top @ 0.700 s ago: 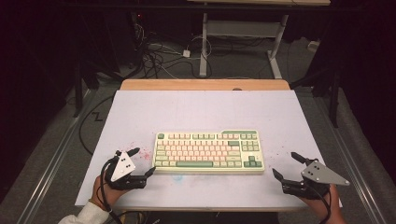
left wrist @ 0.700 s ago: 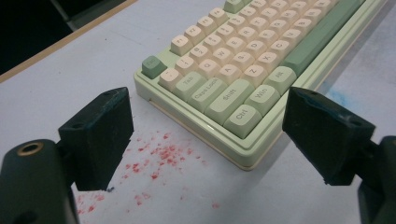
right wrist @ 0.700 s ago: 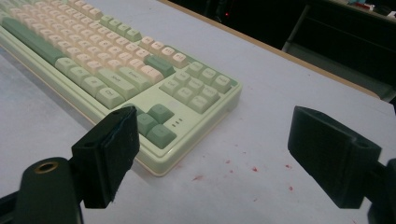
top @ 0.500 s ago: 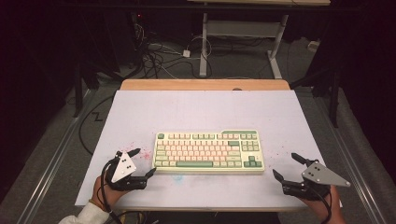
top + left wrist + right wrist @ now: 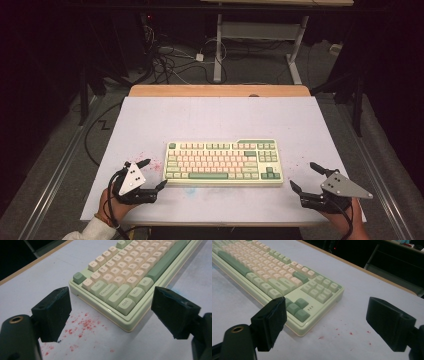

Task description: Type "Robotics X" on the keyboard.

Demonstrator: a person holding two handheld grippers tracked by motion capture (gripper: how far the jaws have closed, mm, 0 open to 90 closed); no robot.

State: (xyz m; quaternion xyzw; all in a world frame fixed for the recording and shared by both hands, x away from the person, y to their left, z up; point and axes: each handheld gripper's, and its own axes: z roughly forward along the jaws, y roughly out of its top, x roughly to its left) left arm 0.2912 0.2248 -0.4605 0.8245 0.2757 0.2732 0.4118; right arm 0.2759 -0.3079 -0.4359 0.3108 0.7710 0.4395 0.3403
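- The keyboard (image 5: 224, 163) lies flat near the middle of the table (image 5: 220, 115), a bit closer to the near edge, with its long side along that edge.
- The left gripper (image 5: 152, 174) sits by the near left corner of the keyboard. Its jaws stand wide apart and hold nothing.
- In the left gripper view, that corner of the keyboard (image 5: 130, 277), with the Ctrl key, lies between the two black jaws, but they do not touch it.
- The right gripper (image 5: 306, 177) sits off the near right corner of the keyboard. Its jaws are wide apart too, and empty.
- In the right gripper view, the arrow-key corner of the keyboard (image 5: 287, 282) is just behind one jaw. It may be very close to the case; the view is too flat to say if it touches.
- Small red specks (image 5: 156, 165) dot the white table near the left end of the keyboard.
- Compared with the earlier high views, almost nothing has changed. The keyboard is in the same spot, and both hands are in about the same places beside it.
- This likely means the work on the keyboard has not started yet. Both grippers look ready to close in on its two near corners.
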